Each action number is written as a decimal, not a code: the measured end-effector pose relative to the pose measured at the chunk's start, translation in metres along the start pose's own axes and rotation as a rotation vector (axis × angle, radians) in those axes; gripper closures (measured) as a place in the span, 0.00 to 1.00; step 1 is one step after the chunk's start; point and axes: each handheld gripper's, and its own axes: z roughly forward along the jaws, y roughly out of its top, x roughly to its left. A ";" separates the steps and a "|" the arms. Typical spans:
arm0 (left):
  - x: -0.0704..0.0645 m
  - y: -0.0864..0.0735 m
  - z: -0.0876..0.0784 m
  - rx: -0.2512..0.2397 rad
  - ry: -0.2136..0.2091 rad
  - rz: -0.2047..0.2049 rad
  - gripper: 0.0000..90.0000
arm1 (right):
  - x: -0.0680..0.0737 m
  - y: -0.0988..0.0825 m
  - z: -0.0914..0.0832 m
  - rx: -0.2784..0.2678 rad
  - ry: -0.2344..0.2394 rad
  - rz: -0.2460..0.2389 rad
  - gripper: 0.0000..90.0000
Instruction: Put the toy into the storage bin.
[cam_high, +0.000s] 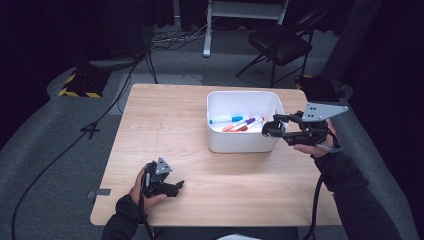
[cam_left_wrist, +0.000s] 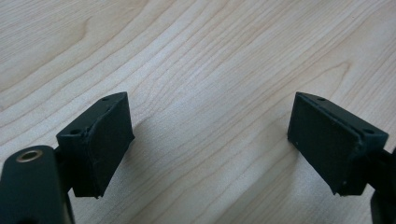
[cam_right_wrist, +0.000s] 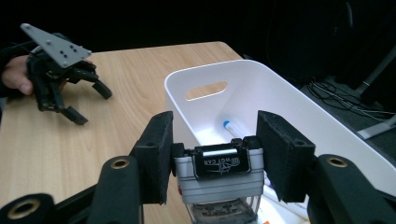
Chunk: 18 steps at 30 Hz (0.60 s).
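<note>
Block and claw come first: a small grey block (cam_right_wrist: 217, 177) with a black clip on top sits between the pads of the right gripper (cam_right_wrist: 215, 135), which press on both of its sides, so we call it clamped. We hold it in the air at the near wall of the white bin (cam_right_wrist: 261, 84), not resting on anything.

In the high view the right gripper (cam_high: 267, 129) hangs at the bin's (cam_high: 220, 142) 3 o'clock edge, and the bin stands at about 1 o'clock from the middle of the table (cam_high: 165, 125). Pens (cam_high: 239, 123) already lie inside, so we judge that we are carrying the block over to drop it in, though a lift out would look much the same. The next move calls for bringing it over the open middle, lowering it clear of the pens, then parting the pads.

Our left gripper (cam_high: 175, 187) waits at 7 o'clock on the table, jaws apart and empty.

The right gripper view gives us the grip itself and the clip's lettering, plus one blue-capped pen (cam_right_wrist: 229, 125) and the left gripper (cam_right_wrist: 91, 105) at 10 o'clock. The high view blurs the block but sets out the whole layout and the pens' colours. The left gripper view (cam_left_wrist: 210, 121) confirms bare wood between its pads.
</note>
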 end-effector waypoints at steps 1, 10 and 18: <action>0.000 0.000 0.000 0.000 -0.001 0.000 0.16 | -0.002 0.000 0.001 0.003 0.001 0.004 0.54; 0.000 0.000 0.000 0.000 -0.001 0.000 0.16 | -0.025 0.001 0.013 0.041 -0.053 0.057 0.54; 0.000 0.000 0.000 0.000 -0.001 0.000 0.16 | -0.040 0.002 0.029 0.072 -0.071 0.072 0.54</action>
